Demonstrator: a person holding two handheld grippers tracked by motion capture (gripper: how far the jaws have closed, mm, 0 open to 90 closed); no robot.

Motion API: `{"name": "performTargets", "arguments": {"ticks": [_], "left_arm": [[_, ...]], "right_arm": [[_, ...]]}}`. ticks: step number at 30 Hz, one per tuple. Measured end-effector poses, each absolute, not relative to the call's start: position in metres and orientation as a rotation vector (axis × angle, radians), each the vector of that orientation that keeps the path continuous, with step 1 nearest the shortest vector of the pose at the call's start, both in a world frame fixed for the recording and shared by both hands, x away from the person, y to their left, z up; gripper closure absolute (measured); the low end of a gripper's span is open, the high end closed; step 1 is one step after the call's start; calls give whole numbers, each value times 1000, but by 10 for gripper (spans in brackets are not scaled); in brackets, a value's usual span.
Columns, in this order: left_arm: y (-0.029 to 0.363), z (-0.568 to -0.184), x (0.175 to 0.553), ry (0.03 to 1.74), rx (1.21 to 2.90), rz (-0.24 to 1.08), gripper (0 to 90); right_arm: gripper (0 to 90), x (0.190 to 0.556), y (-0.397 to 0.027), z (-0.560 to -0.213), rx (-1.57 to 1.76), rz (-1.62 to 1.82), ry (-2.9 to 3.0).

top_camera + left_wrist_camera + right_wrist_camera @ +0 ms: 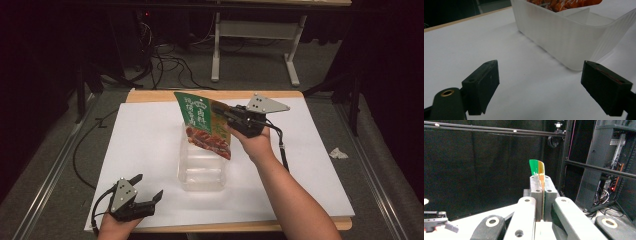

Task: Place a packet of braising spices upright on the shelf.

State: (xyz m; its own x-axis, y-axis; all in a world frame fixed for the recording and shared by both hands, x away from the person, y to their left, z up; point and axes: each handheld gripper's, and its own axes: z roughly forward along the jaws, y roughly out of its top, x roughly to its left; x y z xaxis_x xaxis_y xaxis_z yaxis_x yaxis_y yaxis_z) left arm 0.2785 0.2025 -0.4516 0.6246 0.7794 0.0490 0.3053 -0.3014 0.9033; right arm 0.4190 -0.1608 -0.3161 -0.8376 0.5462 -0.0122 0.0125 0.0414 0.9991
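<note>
My left tool [145,192] sits low at the near left corner of the bench [150,145], with my left hand [114,227] just behind it at the near edge. Its jaws stand wide apart with nothing between them, and in the left gripper view they [540,87] frame bare white bench top, short of the near end of the tub. The clear plastic tub [202,167] stands about midway across the bench, a little nearer the near edge than the far one, well apart from the left tool; in the left gripper view its ribbed wall [559,42] rises just beyond the jaws, with a divider showing inside it. Above the tub's far end hangs the green and orange food pouch [206,125], tilted, its lower edge over the tub's opening; I cannot tell whether it touches the tub. My right tool [231,119] comes in from the right, raised above the bench, clamped on the pouch's right edge. In the right gripper view the jaws are pressed tight together with the thin pouch edge [538,168] standing up out of them. My right hand [257,142] grips that tool from below.
</note>
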Motion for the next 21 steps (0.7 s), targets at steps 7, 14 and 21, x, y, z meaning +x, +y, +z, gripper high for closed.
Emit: {"name": "performTargets", "arguments": {"ticks": [7, 14, 21], "left_arm": [[203, -451, 278, 863, 1877, 612, 156], [202, -452, 279, 860, 1883, 610, 156], [202, -452, 278, 860, 1880, 612, 156]], "right_arm": [[900, 425, -154, -323, 584, 1841, 1946], [900, 432, -151, -330, 607, 1842, 1957], [900, 433, -148, -333, 612, 1845, 1956]]}}
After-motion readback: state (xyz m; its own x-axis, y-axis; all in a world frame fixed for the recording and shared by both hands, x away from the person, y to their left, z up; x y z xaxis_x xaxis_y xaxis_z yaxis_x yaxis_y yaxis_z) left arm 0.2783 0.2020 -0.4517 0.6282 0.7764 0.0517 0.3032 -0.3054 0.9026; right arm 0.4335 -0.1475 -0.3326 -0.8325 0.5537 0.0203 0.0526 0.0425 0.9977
